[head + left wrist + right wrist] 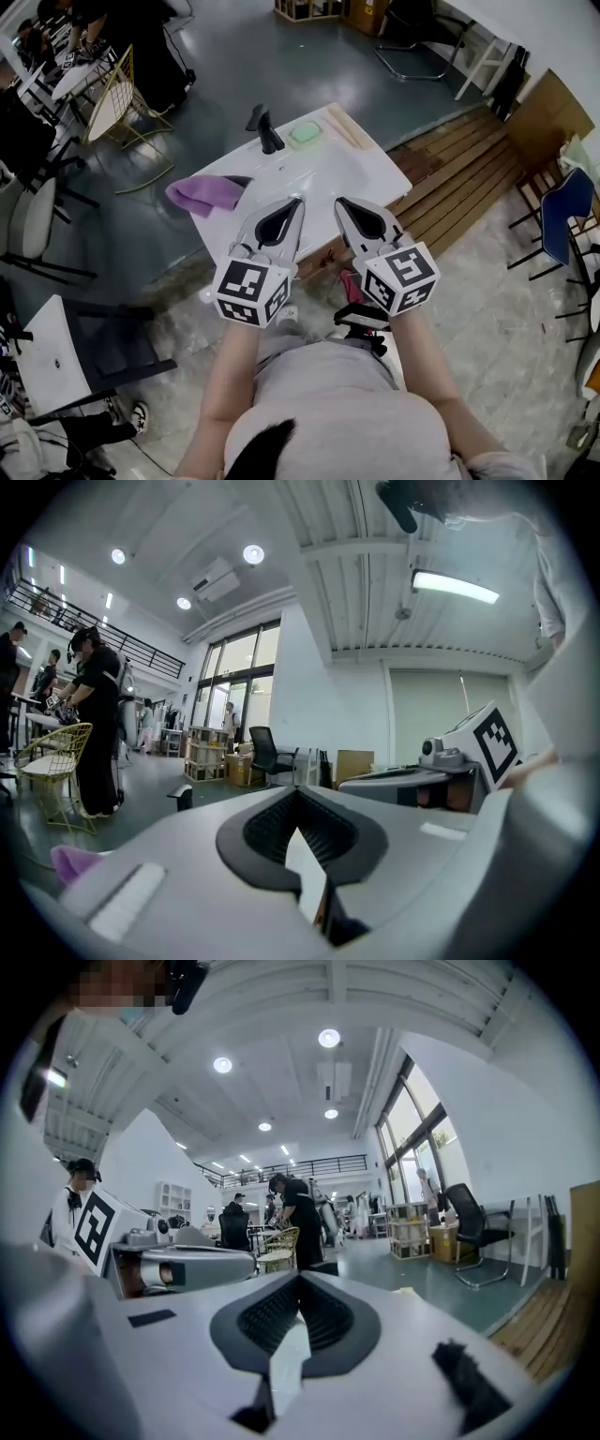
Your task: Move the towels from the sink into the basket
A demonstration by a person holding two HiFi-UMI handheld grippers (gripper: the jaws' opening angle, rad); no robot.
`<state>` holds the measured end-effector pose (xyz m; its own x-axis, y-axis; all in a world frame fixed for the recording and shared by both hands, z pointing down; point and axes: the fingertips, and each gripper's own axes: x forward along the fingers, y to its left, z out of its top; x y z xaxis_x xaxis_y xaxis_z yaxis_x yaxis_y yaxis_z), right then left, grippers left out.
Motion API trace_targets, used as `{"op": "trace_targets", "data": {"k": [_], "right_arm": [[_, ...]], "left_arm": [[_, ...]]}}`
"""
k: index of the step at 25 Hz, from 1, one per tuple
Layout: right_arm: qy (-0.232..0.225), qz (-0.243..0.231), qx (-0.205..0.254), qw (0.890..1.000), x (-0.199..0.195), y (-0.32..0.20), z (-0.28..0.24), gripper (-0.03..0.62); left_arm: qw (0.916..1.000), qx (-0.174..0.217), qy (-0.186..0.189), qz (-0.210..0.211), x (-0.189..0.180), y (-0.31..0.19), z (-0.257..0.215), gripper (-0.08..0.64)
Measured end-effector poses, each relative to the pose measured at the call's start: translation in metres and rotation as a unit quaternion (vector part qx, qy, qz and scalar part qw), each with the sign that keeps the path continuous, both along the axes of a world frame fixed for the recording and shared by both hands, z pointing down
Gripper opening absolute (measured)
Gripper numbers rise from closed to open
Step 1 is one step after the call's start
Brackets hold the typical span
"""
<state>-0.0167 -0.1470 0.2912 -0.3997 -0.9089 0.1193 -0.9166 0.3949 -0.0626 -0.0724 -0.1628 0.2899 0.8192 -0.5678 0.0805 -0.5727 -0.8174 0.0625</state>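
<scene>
One purple towel (204, 194) lies draped over the left edge of the tabletop (349, 174), near the faucet (266, 131); likely soft, light, limp; best pinched at a raised fold; left tongs (296, 204) and right tongs (341, 206) both closed, empty, apart from it.

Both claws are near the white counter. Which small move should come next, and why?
Probably open the left claw and lower it toward the purple towel: it and the right claw are shut and empty, and the towel lies at the counter's left edge, nearest the left claw.
</scene>
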Motion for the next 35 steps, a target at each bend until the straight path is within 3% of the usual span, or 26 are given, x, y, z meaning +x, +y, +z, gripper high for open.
{"op": "trace_targets", "data": {"k": [15, 35], "right_arm": [[0.002, -0.066, -0.002, 0.998, -0.072, -0.045, 0.002, 0.018], [0.018, -0.131, -0.029, 0.991, -0.149, -0.095, 0.019, 0.019]], "left_arm": [[0.9954, -0.006, 0.007, -0.096, -0.092, -0.043, 0.001, 0.006], [0.9832, -0.036, 0.021, -0.178, -0.181, -0.096, 0.020, 0.006]]}}
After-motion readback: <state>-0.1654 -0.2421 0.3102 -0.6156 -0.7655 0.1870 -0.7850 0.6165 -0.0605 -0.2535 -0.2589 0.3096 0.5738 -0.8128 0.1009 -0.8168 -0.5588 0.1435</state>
